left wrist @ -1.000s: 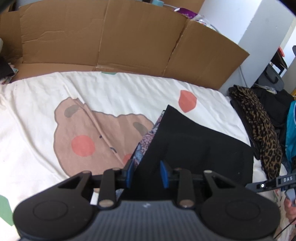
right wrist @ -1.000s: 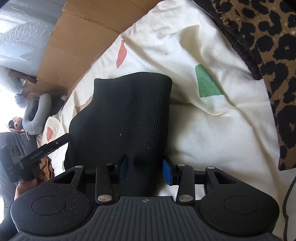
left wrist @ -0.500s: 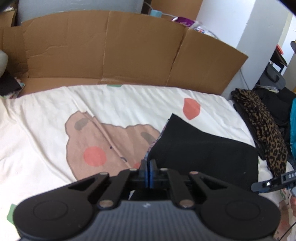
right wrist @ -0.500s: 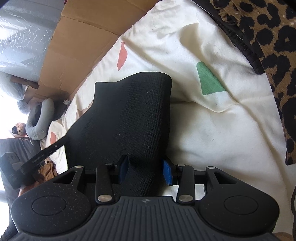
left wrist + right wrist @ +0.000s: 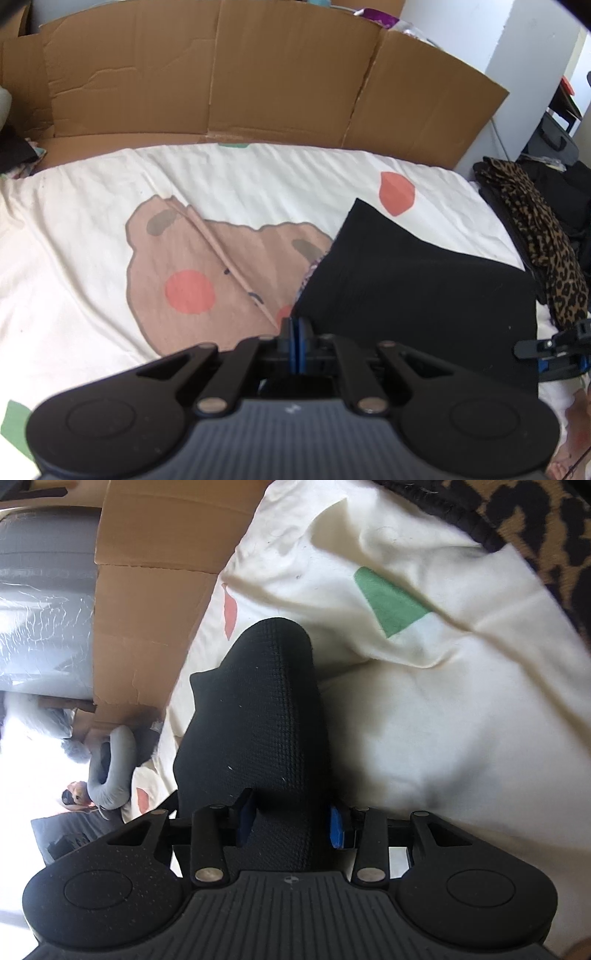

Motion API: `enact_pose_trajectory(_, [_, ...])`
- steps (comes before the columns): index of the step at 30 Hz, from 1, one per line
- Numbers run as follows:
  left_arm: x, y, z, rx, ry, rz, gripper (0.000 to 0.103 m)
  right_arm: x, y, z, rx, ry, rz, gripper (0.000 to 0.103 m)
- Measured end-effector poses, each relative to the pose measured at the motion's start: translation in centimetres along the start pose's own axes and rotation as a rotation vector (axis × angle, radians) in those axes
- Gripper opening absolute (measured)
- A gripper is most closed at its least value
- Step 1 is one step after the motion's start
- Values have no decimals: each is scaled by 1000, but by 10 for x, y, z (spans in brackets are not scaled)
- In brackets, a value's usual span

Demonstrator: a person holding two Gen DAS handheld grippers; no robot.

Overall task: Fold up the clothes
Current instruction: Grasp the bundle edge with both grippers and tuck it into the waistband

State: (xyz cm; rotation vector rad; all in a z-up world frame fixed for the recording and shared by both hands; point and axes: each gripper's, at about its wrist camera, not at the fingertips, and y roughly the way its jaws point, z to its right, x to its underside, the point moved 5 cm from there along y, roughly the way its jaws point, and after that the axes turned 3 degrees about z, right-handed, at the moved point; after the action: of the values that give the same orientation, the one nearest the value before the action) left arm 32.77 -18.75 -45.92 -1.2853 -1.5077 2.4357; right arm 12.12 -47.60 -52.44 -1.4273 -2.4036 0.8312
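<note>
Mid-fold: black garment (image 5: 417,280) flat on the bed (image 5: 92,258), right of centre. Left tongs (image 5: 295,341) pinched together at its near-left corner, right tongs (image 5: 290,821) closing around the near-right edge. Next, probably: firm grip, then an even lift toward the far side.

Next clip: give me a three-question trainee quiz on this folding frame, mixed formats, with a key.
1. True or false: the left gripper has its fingers wide apart.
2. Which garment lies between the right gripper's closing fingers? A) black garment B) leopard-print garment C) neither
3. Fill in: behind the bedsheet stands a wall of flattened ____.

Key: 1 false, they are shut at the black garment's corner; 2 A; 3 cardboard.
</note>
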Motion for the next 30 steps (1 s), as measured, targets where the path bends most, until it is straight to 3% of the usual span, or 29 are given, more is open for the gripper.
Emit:
enact_pose_trajectory(2, [-1, -1, 0, 4, -3, -5, 3, -2, 1, -2, 5, -15, -5, 9])
enact_pose_trajectory(4, [-3, -3, -1, 19, -11, -14, 5, -2, 0, -6, 8, -32, -5, 7])
enact_pose_trajectory(5, [-5, -7, -2, 27, -18, -10, 12, -2, -1, -8, 7, -42, -4, 7])
enact_pose_trajectory(8, [-8, -16, -6, 45, -43, 11, 54, -3, -4, -10, 3, -51, -2, 7])
enact_pose_trajectory(9, [-7, -17, -8, 55, -51, 11, 61, -3, -5, -10, 1, -52, -2, 7])
enact_pose_trajectory(16, [13, -4, -22, 128, -157, -62, 62, -4, -4, -12, 20, -59, -1, 7])
enact_pose_trajectory(19, [19, -1, -26, 169, -222, -76, 55, -4, -5, -13, 19, -69, 1, 7])
enact_pose_trajectory(24, [20, -1, -34, 170, -287, -86, 35, -7, -8, -17, 27, -89, 3, 6])
enact_pose_trajectory(30, [26, -3, -26, 179, -330, -105, 30, -20, -18, -26, 36, -125, 14, 6])
